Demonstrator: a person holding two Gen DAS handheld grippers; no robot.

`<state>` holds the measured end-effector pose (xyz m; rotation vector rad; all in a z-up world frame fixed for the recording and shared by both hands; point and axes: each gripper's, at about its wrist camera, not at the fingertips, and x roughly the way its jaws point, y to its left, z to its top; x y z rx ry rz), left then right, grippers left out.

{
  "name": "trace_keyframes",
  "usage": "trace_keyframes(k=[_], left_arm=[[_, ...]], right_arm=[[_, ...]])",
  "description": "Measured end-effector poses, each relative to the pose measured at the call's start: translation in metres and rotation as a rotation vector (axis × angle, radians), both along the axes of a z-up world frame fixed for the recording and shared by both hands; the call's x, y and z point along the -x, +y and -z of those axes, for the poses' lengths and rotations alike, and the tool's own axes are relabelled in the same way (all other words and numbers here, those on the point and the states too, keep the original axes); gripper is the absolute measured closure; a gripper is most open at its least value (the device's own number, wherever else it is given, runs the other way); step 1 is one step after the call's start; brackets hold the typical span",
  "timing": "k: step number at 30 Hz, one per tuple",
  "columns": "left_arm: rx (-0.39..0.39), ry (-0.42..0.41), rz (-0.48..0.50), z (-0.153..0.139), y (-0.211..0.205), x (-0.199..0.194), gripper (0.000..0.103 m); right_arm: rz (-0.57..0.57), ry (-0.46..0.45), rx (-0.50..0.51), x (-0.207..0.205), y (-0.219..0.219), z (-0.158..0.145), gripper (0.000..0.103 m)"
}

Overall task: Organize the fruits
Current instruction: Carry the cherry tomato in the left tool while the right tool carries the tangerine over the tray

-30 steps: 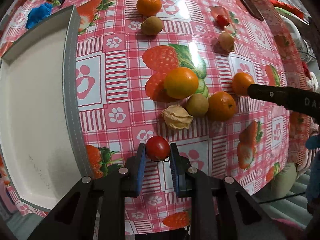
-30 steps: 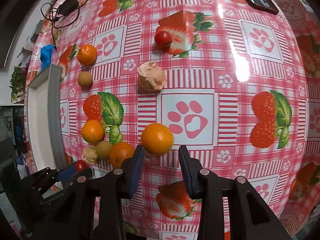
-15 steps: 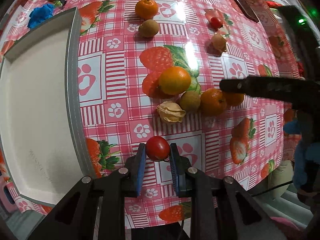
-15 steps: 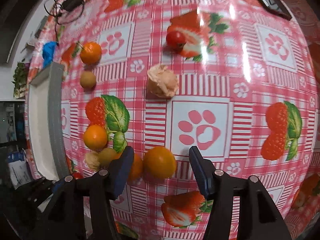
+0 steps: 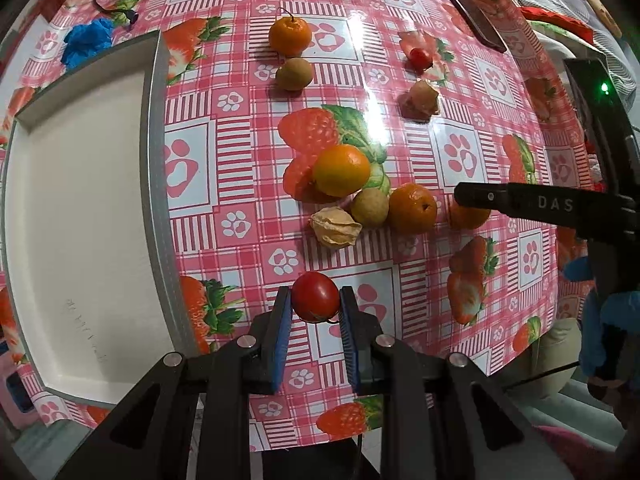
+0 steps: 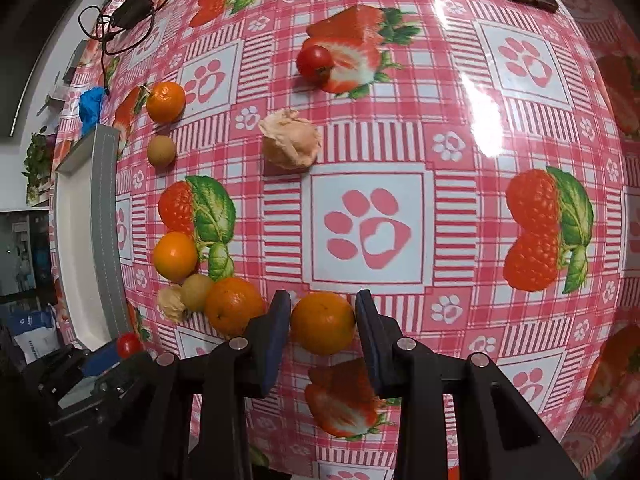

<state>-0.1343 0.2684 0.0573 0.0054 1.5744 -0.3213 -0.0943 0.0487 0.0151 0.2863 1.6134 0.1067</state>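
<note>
1. The left gripper is clamped on a small tomato, its blue pads pressing both sides of the smooth, glossy skin. The tomato sits just off the tray's right rim.
2. The tray, white inside with a grey edge, lies empty. It looks like the destination, so that tomato is probably headed in there.
3. The right gripper straddles an orange on the far side of the fruit cluster from the tray. Its jaws are closing, the orange between them. The right pad seems to meet the peel while a sliver of gap shows on the left, so I cannot call it a firm grip yet.
4. The orange is round and dimpled, wider than the tomato, hence the broader jaw spread.
5. Between tray and orange sit a second orange, a smoother one, a dull tan round fruit and a papery husked fruit, huddled and touching.
6. Further from the tray sits another husk, crinkled and pale.
7. The cloth is shiny plastic, slick enough for round fruit to roll, so centred squeezes make sense.
</note>
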Motion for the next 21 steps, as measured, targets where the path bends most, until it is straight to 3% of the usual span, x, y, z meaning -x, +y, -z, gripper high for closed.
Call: trace_keyframes(k=[6,16,21], left_arm=[[-0.004,0.006,-0.009,0.002,0.001,0.004,0.077],[-0.001,0.004,-0.028,0.000,0.006,0.009,0.077],[0.005,-0.007,-0.042,-0.006,0.013,0.009,0.077]], right_arm=[[-0.011,0.010,0.012,0.039,-0.021,-0.002,0.067],[-0.053,0.009,0.044,0.050,-0.006,0.010,0.067],[0.021,0.012,-0.010,0.062,-0.020,0.005,0.067]])
